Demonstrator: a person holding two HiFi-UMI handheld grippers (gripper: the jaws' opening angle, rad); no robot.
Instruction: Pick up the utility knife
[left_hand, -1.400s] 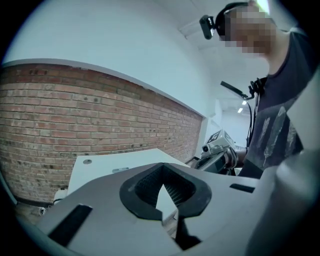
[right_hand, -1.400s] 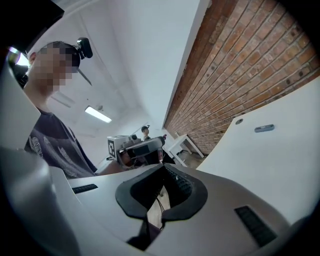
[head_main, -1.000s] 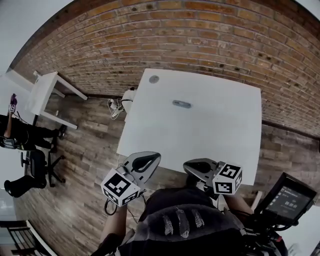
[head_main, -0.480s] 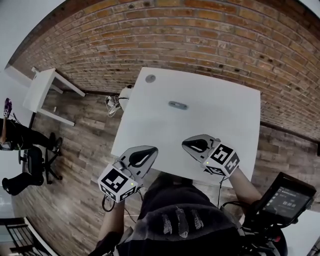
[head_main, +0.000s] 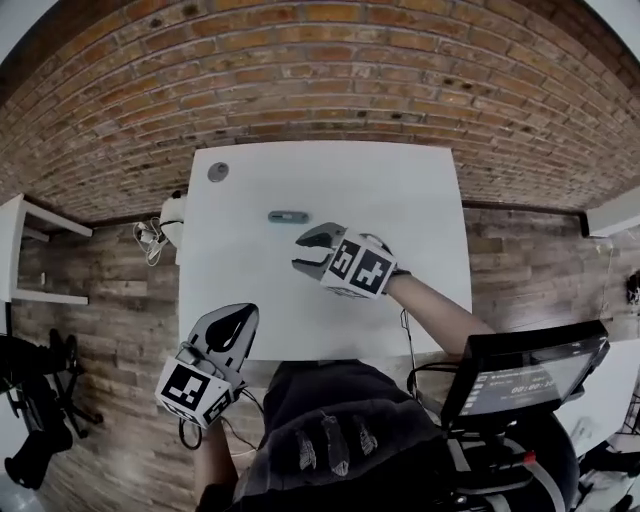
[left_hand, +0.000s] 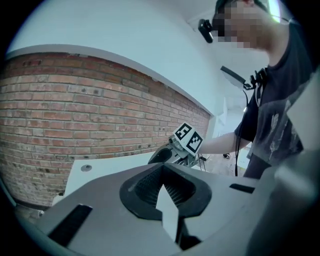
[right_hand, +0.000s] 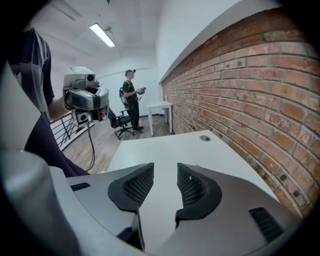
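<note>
The utility knife (head_main: 288, 216), small and grey, lies flat on the white table (head_main: 410, 200) towards its far left. My right gripper (head_main: 306, 251) hovers over the table just near and right of the knife, apart from it. Its jaws have just been opening and stand open with only bare tabletop between them (right_hand: 165, 172). The knife does not show in the right gripper view. My left gripper (head_main: 237, 322) hangs at the table's near left edge, shut and empty (left_hand: 162, 168). In the left gripper view the right gripper's marker cube (left_hand: 188, 138) shows beyond the jaws.
A round grey grommet (head_main: 218, 172) sits in the table's far left corner. A brick wall (head_main: 330, 90) runs behind the table. A monitor (head_main: 520, 375) stands at my right. A person (right_hand: 131, 100), an office chair (right_hand: 117, 122) and a small white table (right_hand: 159, 112) are down the room.
My right gripper has swung forward over the table towards the knife, rolled, and its jaws have parted. My left gripper has shifted a little along the near edge, still shut.
</note>
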